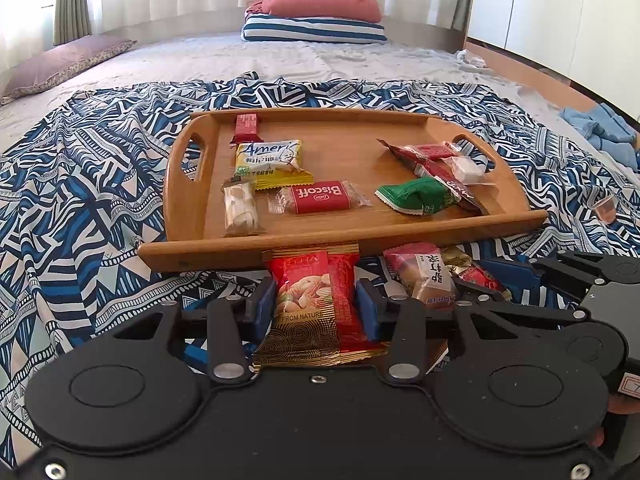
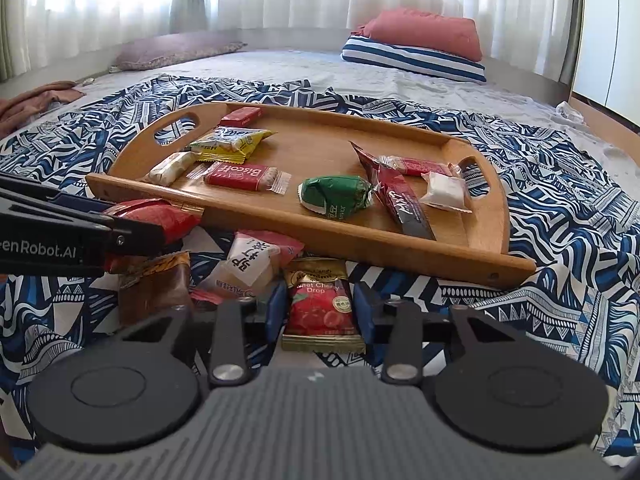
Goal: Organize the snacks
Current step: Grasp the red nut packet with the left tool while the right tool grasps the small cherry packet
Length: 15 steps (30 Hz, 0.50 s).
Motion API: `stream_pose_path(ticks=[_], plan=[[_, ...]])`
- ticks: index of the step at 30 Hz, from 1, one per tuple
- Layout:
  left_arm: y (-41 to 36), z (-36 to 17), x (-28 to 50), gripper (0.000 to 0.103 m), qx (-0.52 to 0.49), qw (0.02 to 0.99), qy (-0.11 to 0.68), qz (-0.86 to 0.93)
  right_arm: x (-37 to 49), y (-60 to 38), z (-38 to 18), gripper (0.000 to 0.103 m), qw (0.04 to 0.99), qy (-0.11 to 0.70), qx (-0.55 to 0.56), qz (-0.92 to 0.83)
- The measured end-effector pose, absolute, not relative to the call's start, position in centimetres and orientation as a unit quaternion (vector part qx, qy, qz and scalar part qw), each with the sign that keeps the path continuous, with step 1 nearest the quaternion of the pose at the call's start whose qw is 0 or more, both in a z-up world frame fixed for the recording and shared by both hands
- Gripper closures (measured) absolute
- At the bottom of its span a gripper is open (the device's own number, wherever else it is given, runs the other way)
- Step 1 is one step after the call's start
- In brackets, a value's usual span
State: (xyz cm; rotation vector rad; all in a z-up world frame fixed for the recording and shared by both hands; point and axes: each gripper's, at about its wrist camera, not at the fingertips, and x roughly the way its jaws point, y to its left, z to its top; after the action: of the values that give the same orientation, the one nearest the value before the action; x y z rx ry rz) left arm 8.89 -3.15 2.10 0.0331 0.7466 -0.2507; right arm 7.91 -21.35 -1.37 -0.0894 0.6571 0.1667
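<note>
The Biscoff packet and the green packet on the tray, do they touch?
Apart. The left wrist view shows bare tray wood between the Biscoff packet and the green packet.

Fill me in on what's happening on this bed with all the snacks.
A person is sorting snacks onto a wooden tray on the patterned bedspread, with a claw in each hand. The left claw is shut on a red almond packet just short of the tray. The right claw grips a sweet cherry drop packet. Several snacks already lie in the tray, including a Biscoff biscuit and a green packet; a few others wait outside.
</note>
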Motion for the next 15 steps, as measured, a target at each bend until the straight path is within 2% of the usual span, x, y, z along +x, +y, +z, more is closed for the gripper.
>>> stream_pose_path(ticks=[8,15], plan=[[-3.0,2.2,8.9,0.062,0.011,0.923,0.364,-0.125,7.7,-21.9,-1.2,0.063,0.945,0.317,-0.014,0.072],[-2.8,2.3,8.8,0.062,0.007,0.924,0.362,-0.122,6.7,-22.4,-0.6,0.064,0.949,0.307,-0.002,0.068]])
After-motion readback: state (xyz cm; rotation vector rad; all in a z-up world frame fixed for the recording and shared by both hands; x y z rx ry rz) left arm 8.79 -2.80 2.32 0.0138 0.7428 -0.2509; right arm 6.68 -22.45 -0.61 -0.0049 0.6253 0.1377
